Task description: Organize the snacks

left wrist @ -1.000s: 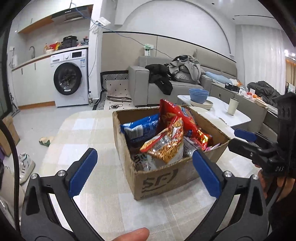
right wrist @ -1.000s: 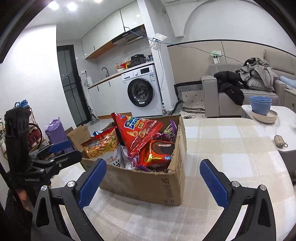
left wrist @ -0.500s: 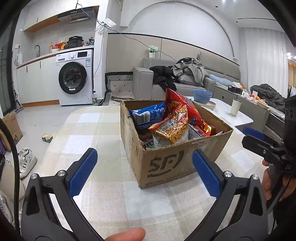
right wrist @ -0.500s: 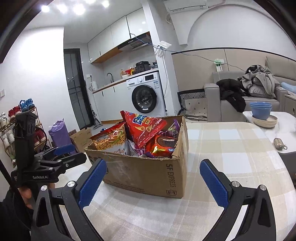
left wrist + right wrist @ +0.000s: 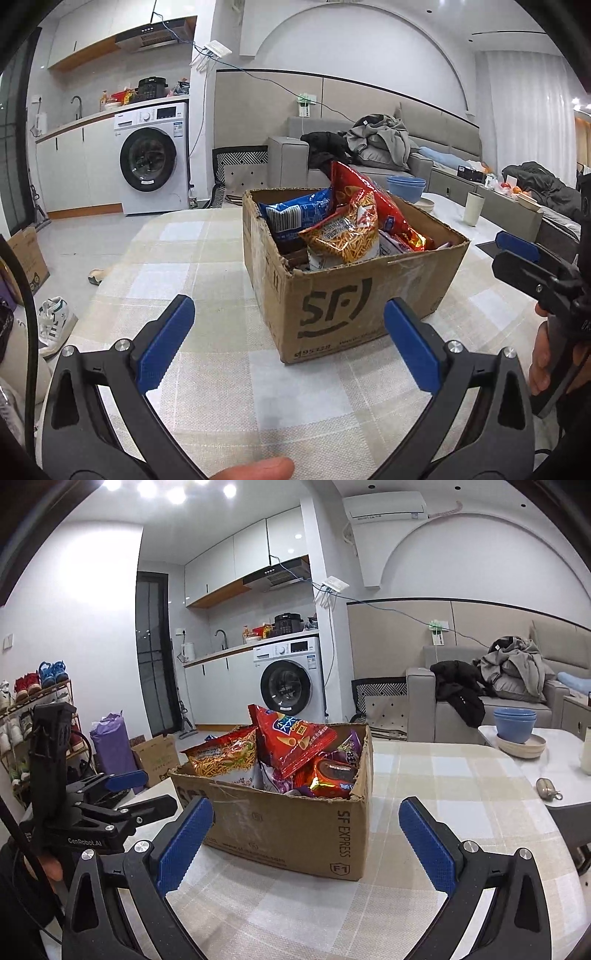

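A brown cardboard box stands on the checked tablecloth, filled with snack bags. A tall red bag, an orange noodle-snack bag, a blue bag and a red foil pack stick out of it. My left gripper is open, a short way in front of the box's near corner, holding nothing. My right gripper is open too, in front of the box's other side, empty. Each gripper shows at the edge of the other's view.
The checked table has bare cloth around the box. A small metal object lies near its right edge. Behind are a white side table with blue bowls, a grey sofa, and a washing machine.
Both grippers have pulled back and dropped lower, so the box looks farther off and its sides show more. Both stay open and empty. The box and bags have not moved.
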Tool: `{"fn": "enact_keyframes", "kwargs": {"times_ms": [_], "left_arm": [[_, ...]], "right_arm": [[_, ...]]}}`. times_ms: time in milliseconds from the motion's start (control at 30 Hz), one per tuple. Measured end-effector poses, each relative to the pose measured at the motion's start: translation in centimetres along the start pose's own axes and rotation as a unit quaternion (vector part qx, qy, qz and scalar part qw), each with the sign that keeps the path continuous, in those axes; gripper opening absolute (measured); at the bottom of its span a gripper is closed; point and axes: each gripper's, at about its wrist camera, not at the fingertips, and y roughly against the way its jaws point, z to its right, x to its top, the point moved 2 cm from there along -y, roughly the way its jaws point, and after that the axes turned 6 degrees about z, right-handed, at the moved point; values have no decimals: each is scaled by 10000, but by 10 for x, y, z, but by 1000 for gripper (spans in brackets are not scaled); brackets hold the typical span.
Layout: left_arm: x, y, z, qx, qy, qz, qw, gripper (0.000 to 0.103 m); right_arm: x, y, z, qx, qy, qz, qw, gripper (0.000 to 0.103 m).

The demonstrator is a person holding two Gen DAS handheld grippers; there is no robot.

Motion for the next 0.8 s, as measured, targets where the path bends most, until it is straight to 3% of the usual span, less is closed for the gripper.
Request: {"fn": "enact_keyframes", "kwargs": {"times_ms": [800], "left_arm": [[-1,-3,-1,12,-23,-55,10000,102]], "right_arm": [[0,-2,10,-38,-94,29,9999,103]]}}
